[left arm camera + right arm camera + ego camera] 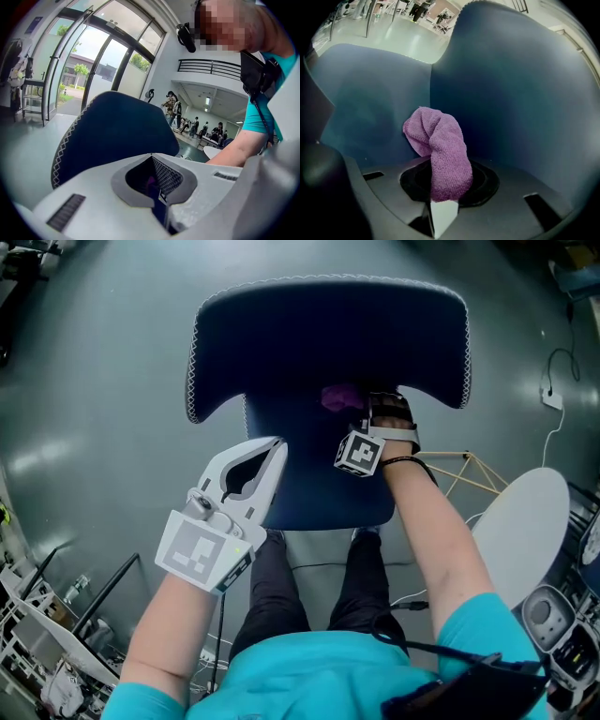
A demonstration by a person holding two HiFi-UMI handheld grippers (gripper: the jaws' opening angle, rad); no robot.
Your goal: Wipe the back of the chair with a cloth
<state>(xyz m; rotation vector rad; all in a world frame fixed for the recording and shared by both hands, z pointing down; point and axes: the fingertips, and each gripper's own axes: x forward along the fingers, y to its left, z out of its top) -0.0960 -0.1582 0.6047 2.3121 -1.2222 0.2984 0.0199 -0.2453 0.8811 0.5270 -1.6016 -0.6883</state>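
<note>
A dark blue chair point(328, 343) with white stitching along its edge stands in front of me; its back fills the right gripper view point(511, 93). My dark right gripper point(364, 409) is shut on a purple cloth point(339, 397), and the bunched cloth point(440, 150) presses against the chair's blue surface near the fold where two panels meet. At the chair's left edge, my white left gripper point(277, 446) is held with its jaws shut and nothing between them. The left gripper view looks over that gripper's tips point(151, 157) at the chair back point(112, 136).
A round white table point(520, 531) stands at the right, with a yellow-framed stand point(469, 470) beside it. A cable and plug strip point(553, 395) lie on the grey floor. Racks and gear crowd the lower left point(47, 634). Glass doors point(93, 61) and distant people show behind.
</note>
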